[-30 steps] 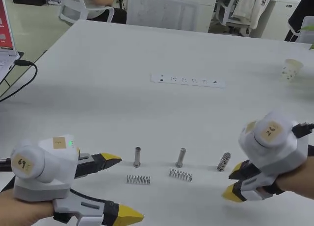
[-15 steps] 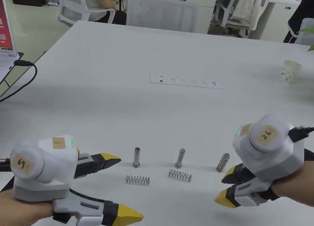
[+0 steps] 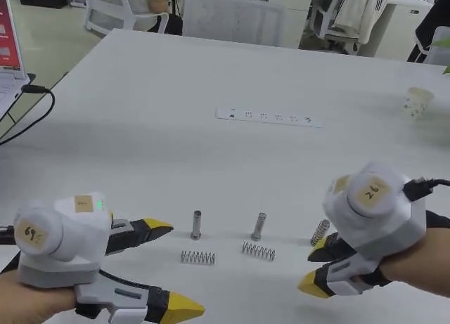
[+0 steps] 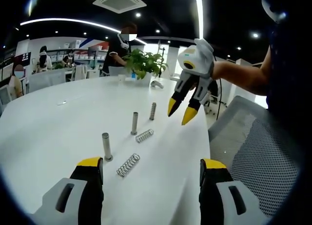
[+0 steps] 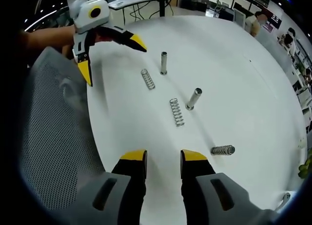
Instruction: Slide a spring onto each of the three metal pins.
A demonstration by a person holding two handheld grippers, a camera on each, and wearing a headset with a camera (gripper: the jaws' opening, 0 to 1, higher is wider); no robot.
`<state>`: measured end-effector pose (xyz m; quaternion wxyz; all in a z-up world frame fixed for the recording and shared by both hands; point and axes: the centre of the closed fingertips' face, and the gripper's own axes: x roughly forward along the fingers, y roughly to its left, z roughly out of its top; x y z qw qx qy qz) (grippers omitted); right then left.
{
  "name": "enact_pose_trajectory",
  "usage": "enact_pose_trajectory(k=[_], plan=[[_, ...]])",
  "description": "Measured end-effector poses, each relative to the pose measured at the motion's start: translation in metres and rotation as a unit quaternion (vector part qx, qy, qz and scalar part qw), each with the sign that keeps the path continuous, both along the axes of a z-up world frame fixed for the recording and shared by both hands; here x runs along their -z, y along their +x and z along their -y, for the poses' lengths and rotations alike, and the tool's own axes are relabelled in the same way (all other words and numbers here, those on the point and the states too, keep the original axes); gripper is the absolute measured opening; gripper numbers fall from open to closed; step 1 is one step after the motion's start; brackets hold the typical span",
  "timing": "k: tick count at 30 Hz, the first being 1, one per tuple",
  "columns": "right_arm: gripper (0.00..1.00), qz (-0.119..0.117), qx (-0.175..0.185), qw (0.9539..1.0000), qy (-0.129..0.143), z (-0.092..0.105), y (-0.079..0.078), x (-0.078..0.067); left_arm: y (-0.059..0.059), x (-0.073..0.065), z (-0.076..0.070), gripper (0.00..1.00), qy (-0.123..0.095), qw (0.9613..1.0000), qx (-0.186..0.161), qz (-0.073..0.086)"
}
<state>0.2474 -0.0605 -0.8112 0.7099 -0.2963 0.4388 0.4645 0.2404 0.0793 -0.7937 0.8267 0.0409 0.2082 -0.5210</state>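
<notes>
Three short metal pins stand in a row near the table's front edge: the left pin, the middle pin and the right pin, which wears a spring. Two loose springs lie just in front: one by the left pin, another by the middle pin. My left gripper is open, to the left of the springs. My right gripper is open and empty, just right of the middle spring and partly covering the right pin. The left gripper view has the pins and springs ahead of its wide jaws.
A white power strip lies mid-table. A paper cup stands at the far right. A laptop edge and black cable sit at the left. Chairs ring the far side; a mesh chair is by the front edge.
My right gripper has shifted left, closer to the middle spring and the right pin. The left gripper, pins and springs have stayed in place.
</notes>
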Motion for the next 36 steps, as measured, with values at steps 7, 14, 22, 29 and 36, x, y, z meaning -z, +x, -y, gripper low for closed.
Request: enact_pose_trajectory(k=[7, 14, 22, 29, 36], plan=[[0.26, 0.005, -0.007, 1.0, -0.001, -0.004, 0.005, -0.003, 0.0, 0.001, 0.0, 0.77, -0.001, 1.0, -0.001, 0.0], [0.26, 0.007, -0.012, 0.9999, -0.002, -0.008, 0.007, -0.004, 0.0, 0.001, -0.002, 0.77, -0.001, 1.0, -0.002, -0.001], [0.26, 0.011, -0.018, 0.9998, 0.001, -0.015, 0.013, -0.009, 0.0, 0.0, -0.001, 0.77, -0.002, 1.0, -0.002, 0.0], [0.26, 0.014, -0.026, 0.9996, -0.002, -0.022, 0.02, -0.007, 0.0, -0.001, -0.001, 0.77, -0.004, 1.0, -0.003, 0.001], [0.25, 0.01, -0.032, 0.9994, -0.006, -0.026, 0.027, 0.0, 0.0, -0.002, -0.002, 0.77, -0.004, 1.0, -0.007, 0.001]])
